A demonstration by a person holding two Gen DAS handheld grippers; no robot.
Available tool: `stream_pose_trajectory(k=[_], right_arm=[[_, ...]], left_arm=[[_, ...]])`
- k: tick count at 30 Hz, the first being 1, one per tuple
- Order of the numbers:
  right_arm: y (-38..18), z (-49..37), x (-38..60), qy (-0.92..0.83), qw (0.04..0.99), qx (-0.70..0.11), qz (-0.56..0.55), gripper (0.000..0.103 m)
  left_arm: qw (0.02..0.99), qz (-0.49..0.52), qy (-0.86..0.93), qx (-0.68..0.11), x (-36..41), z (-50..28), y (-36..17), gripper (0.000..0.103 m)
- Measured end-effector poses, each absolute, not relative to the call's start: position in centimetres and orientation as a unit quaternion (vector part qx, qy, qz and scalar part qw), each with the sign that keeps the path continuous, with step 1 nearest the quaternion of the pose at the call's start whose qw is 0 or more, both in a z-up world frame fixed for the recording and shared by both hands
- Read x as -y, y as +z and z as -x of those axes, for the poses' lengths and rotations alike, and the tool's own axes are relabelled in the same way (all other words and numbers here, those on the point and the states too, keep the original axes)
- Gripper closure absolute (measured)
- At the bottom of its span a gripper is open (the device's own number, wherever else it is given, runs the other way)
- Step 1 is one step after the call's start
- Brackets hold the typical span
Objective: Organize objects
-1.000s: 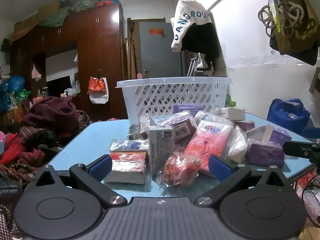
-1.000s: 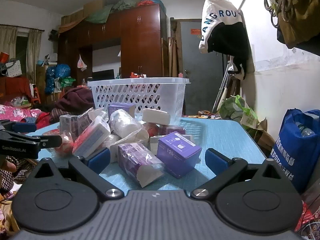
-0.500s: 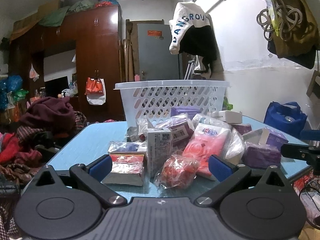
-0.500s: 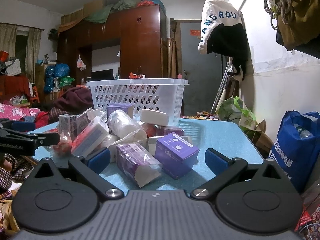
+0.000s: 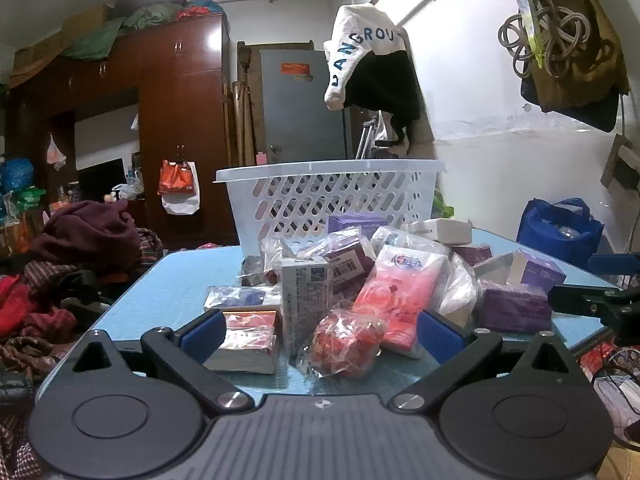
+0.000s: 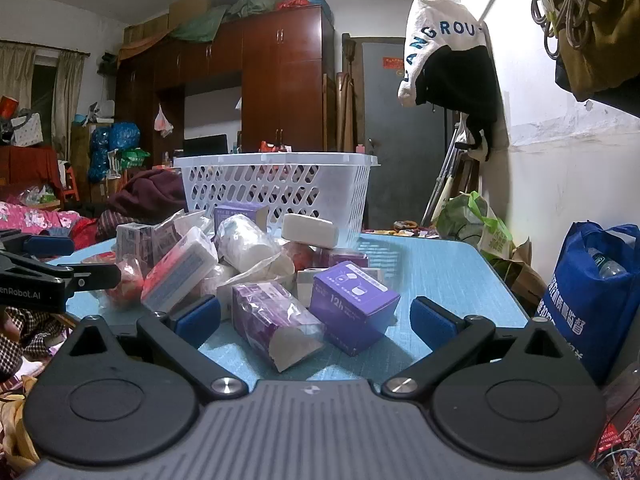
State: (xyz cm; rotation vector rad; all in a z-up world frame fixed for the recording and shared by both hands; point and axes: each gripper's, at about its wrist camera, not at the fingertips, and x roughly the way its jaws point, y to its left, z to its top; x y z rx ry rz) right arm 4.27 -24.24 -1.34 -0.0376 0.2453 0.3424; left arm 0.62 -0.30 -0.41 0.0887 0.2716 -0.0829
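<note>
The left gripper (image 5: 320,330), matte black with blue rubbery pads, is holding its jaws spread wide at the lower centre of its frame with nothing clamped, pointing at a crinkly clear bag of red sweets (image 5: 344,342) lying between the fingertips. Just left of that bag a flat plastic-wrapped red and white packet (image 5: 248,340) is lying partly behind the left pad, and a grey printed carton (image 5: 304,292) is standing upright behind it. A glossy pink pouch (image 5: 400,296) is leaning to the right. The right gripper (image 6: 316,316) is likewise gaping with nothing held, its pads flanking a film-wrapped purple pack (image 6: 276,320) and a matte purple cardboard box (image 6: 354,312), which are touching. Further up the heap a rounded white soap-like bar (image 6: 310,230) is resting on top. All of this is sitting on the textured light blue tabletop (image 6: 440,272), in front of a white perforated plastic basket (image 6: 276,188) at mid-frame; its inside is hard to make out through the slots. At the right edge a blue fabric bag (image 6: 592,292) is being cut off by the frame. The print on the packets is too small to read.
</note>
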Motion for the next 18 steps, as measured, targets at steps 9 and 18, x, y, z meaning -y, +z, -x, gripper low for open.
stream_pose_trajectory(k=[9,18], right_arm=[[-1.4,-4.27,24.23,0.17,0.977,-0.124,0.022,0.0],[-1.58,-4.51,24.76,0.183,0.975,-0.128,0.015,0.0]], left_arm=[[0.989,-0.044,-0.043,-0.132,0.24,-0.52,-0.37,0.001],[0.99,-0.043,-0.043,-0.126,-0.05,-0.46,-0.29,0.002]])
